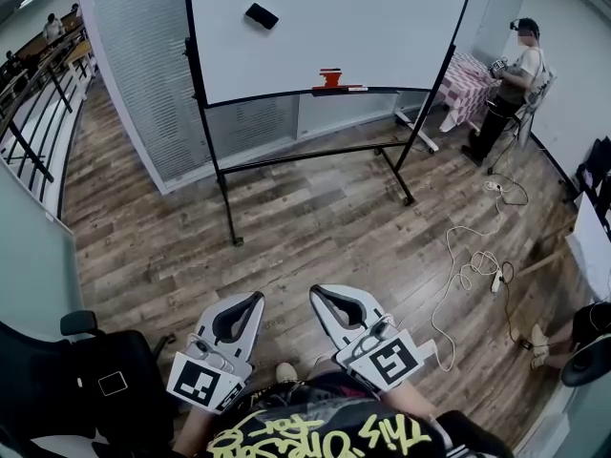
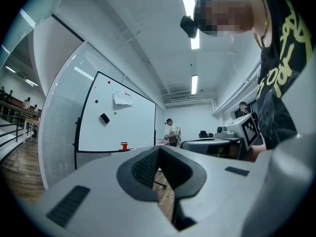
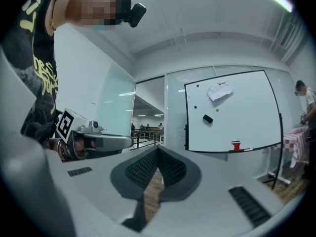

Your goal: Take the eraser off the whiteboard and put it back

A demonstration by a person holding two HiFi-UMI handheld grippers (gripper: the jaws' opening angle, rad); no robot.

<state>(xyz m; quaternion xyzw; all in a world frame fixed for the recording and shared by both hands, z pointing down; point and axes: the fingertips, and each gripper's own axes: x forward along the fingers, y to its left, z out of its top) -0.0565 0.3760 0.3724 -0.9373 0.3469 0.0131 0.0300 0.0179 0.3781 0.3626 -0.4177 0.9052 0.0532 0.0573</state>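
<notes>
**Q:** Layout?

**A:** The white free-standing whiteboard (image 1: 382, 27) stands well ahead of the fingers. On the left gripper (image 1: 256, 299) and the right gripper (image 1: 320, 294) the fingers are closed with nothing between them. The small black rectangular eraser (image 1: 261, 15) clings high on the board, well apart from both.

**Q:** Handling?

**A:** Judged light, rigid and probably magnetic. Grip it across its short sides and pull straight off.

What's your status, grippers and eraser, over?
Left gripper and right gripper both shut, empty, close to the body. Eraser on whiteboard, far ahead. Only wood floor between; cables off right. Over.
</notes>
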